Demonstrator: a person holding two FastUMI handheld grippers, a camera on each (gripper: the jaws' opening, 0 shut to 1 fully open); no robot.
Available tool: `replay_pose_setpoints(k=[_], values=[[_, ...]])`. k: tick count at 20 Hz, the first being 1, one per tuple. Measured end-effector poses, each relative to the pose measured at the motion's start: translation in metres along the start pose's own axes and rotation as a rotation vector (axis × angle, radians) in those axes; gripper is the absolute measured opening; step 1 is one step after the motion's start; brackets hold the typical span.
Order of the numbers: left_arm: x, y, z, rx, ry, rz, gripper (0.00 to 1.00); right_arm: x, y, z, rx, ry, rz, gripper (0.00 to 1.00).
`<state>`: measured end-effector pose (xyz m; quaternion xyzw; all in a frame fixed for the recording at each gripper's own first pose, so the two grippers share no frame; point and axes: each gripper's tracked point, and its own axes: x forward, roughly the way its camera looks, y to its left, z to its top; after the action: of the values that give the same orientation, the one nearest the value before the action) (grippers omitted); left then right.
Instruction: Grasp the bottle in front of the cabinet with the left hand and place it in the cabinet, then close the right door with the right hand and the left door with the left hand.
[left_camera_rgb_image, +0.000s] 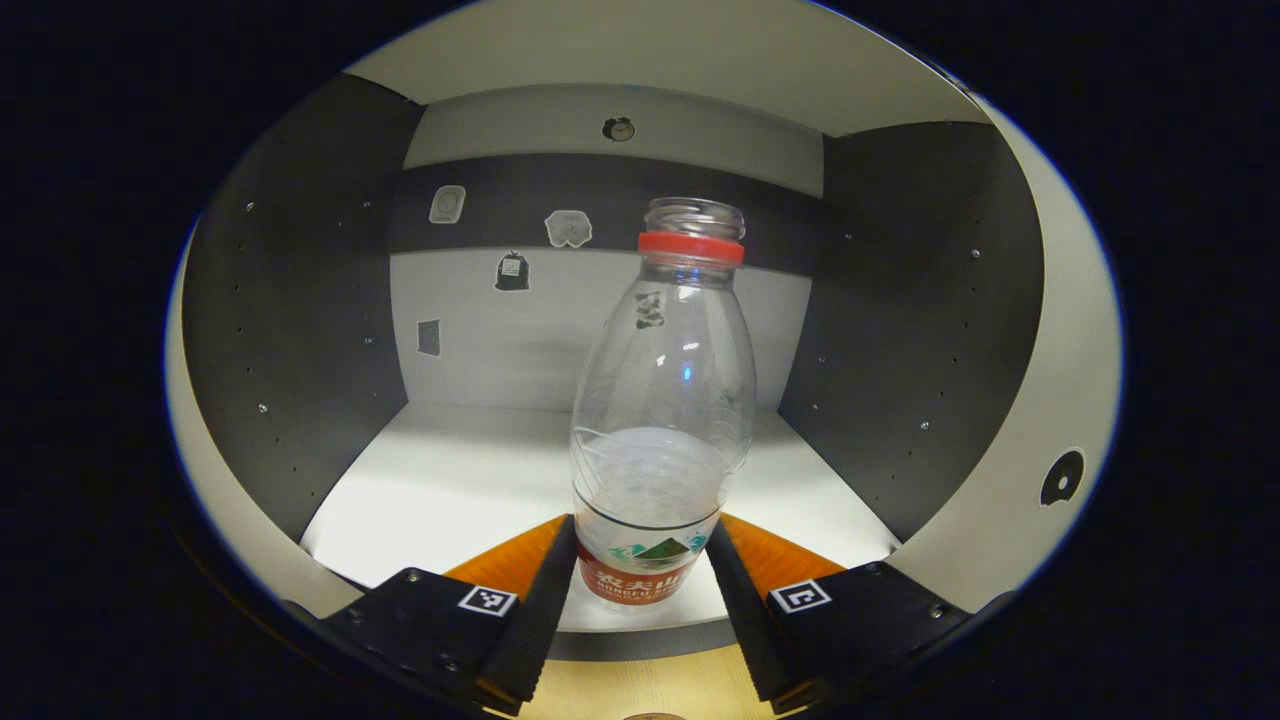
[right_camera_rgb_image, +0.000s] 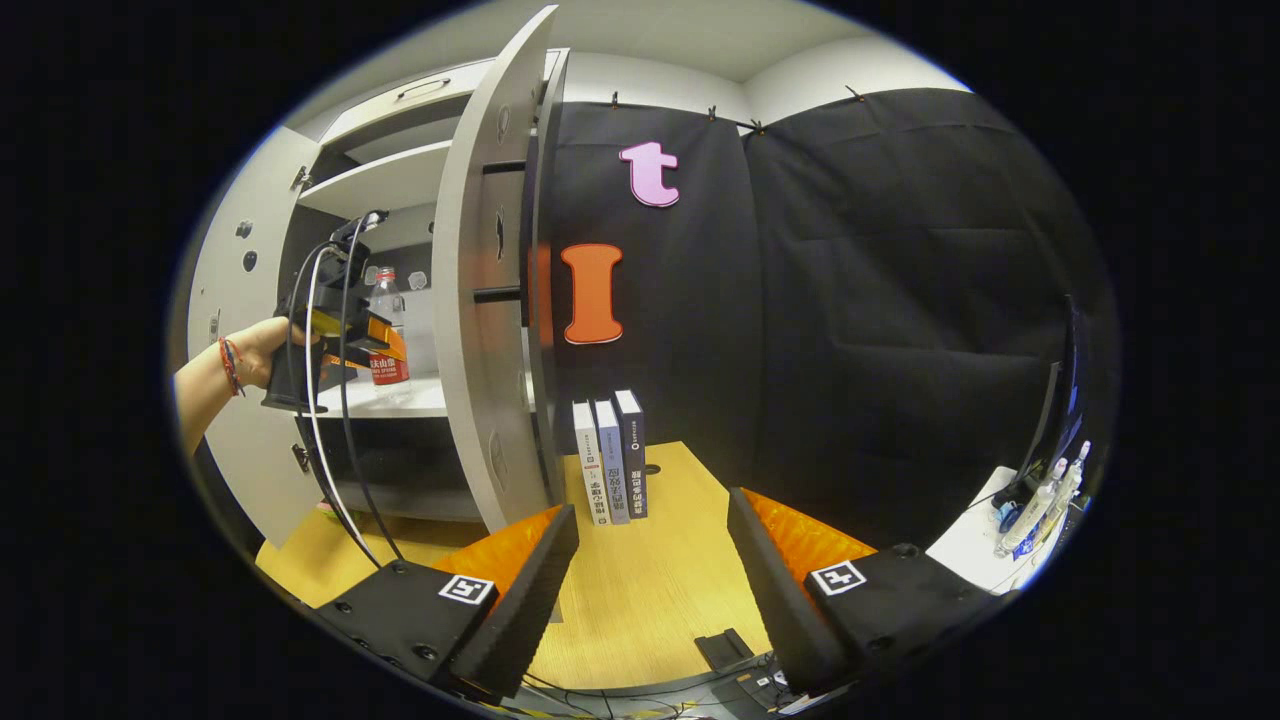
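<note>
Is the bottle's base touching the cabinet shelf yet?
Touching, it seems. In the left gripper view the bottle stands upright with its base on the white shelf, no gap visible, the left hand-held gripper flanking its label.

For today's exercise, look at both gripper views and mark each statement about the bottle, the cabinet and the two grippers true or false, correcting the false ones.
1. The bottle stands upright between the left gripper fingers. True.
2. The bottle wears a screwed-on cap. False: its mouth is open, with only a red ring below the neck.
3. The bottle is at the front edge of the cabinet shelf. True.
4. The right gripper holds the cabinet door. False: it is open, holding nothing, over the wooden table.
5. The books lie flat in a stack. False: they stand upright.
</note>
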<state>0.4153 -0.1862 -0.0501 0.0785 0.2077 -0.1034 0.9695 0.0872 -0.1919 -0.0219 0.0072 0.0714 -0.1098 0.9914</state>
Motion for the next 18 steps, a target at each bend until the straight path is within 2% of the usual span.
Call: replay_pose_setpoints(k=[2,5,11,18], values=[[-0.002,-0.002,0.001,-0.006,-0.011,-0.005,0.8,-0.001,0.0,-0.003,-0.001,0.003,-0.007,0.99],[-0.009,-0.007,0.0,-0.037,-0.023,-0.033,0.94,-0.007,0.003,-0.005,-0.005,0.007,-0.009,0.99],[-0.036,0.0,-0.009,-0.066,-0.031,-0.033,0.95,-0.017,0.009,0.001,-0.024,-0.017,-0.01,0.99],[-0.119,0.016,-0.005,-0.093,-0.116,-0.027,0.95,-0.029,0.022,0.008,-0.039,-0.049,0.02,0.99]])
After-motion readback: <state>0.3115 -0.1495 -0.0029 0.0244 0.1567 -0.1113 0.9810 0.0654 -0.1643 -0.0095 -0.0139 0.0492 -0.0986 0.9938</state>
